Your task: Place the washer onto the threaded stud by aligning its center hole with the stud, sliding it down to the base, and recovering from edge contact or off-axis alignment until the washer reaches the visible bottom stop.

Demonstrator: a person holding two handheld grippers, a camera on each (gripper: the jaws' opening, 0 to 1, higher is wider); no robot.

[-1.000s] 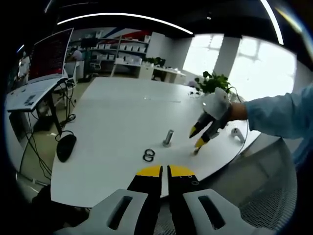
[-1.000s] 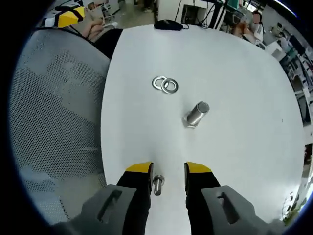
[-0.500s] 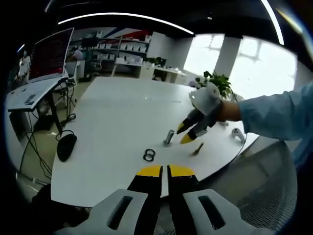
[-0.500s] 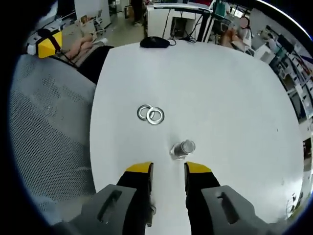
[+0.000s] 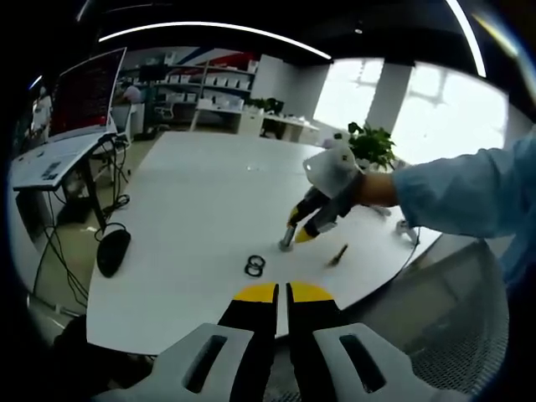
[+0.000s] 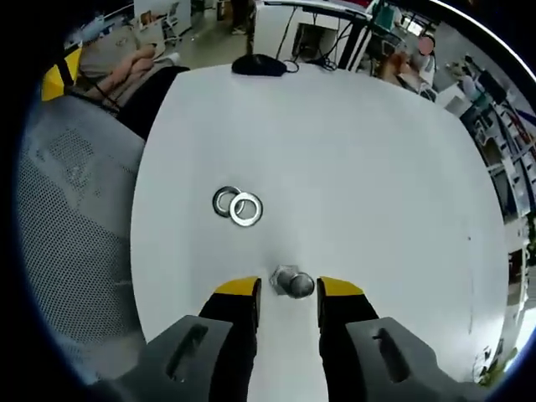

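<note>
Looking along the left gripper (image 5: 280, 293) in the left gripper view, its yellow-tipped jaws are pressed together with nothing between them, low over the near edge of the white table (image 5: 193, 193). Two washers (image 5: 255, 266) lie flat and overlapping just ahead. Beyond them the stud (image 5: 286, 239) stands upright, long axis vertical, top end up. The right gripper (image 5: 300, 228), held by a blue-sleeved arm (image 5: 461, 197), reaches in from the right with its tips at the stud. A small bolt (image 5: 338, 254) lies on its side to the right of the stud, and a computer mouse (image 5: 112, 251) sits off the table to the left.

In the right gripper view the camera looks nearly straight down the stud (image 6: 293, 283), so it reads as a round top over a hexagonal base, set between the right gripper's (image 6: 288, 288) parted jaws; whether they touch it I cannot tell. The washers (image 6: 238, 205), one lapped over the other, lie on the table (image 6: 377, 167) well up and left of the stud. The left gripper (image 6: 57, 77) shows as a yellow tip at the upper left, above a mesh chair (image 6: 67, 234).
</note>
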